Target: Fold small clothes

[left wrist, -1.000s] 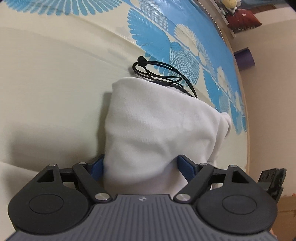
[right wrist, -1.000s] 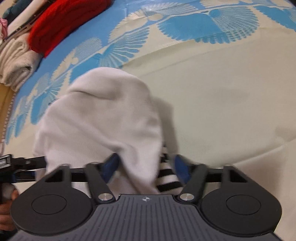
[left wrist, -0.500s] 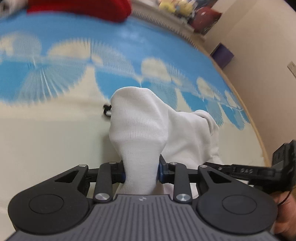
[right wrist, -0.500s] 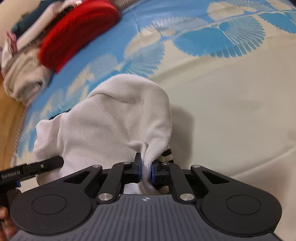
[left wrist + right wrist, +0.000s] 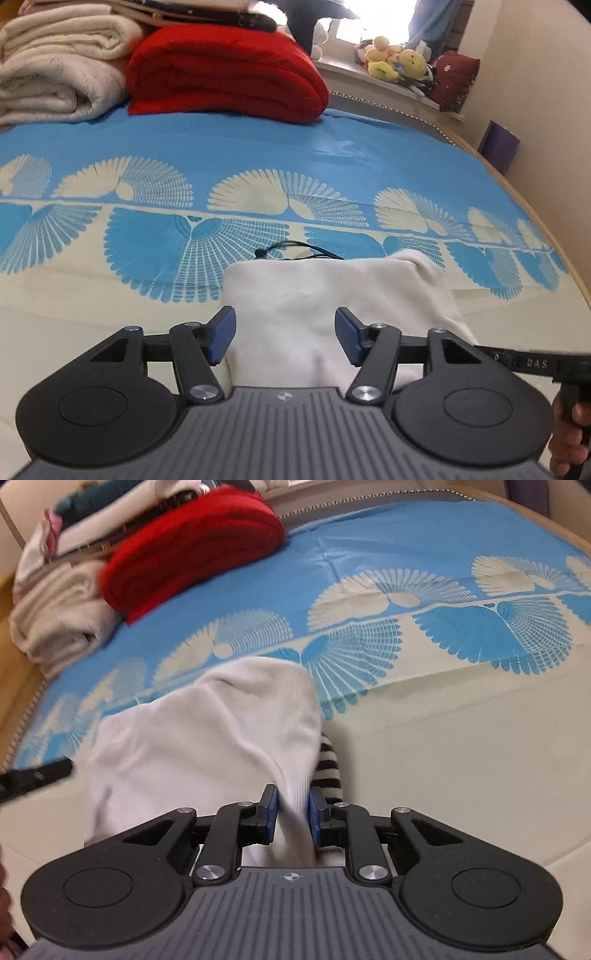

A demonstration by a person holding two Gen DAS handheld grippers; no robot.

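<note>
1. On the bedsheet (image 5: 110, 314), at 12 o'clock from the left gripper (image 5: 285, 334), lies the white garment (image 5: 332, 295); half a second ago the blue pads were clamped on a raised fold of it, and now they stand wide apart on either side of the cloth, holding nothing.
2. With that release the cloth has dropped: the tall peak seen earlier is gone, and the left wrist view shows a low, flat-topped bundle with a straight far edge.
3. The right gripper (image 5: 291, 812) has stayed closed on the white garment (image 5: 207, 738), its pads pinching a narrow ridge of fabric between them, as they did half a second ago.
4. From the right wrist view the garment rises from the pinch toward 11 o'clock as a rounded, finely ribbed hump, slightly blurred.
5. A black-and-white striped piece (image 5: 330, 771) peeks out from under the white cloth at 1 o'clock of the right pads, touching the garment.
6. A black cord (image 5: 295, 251) lies on the sheet just behind the garment's far edge at 12 o'clock in the left view.
7. Far off at 11 o'clock sit a red blanket (image 5: 225, 74) and cream towels (image 5: 55, 74), side by side and touching.
8. The right gripper's arm (image 5: 535, 363) enters the left view at 3 o'clock.
</note>
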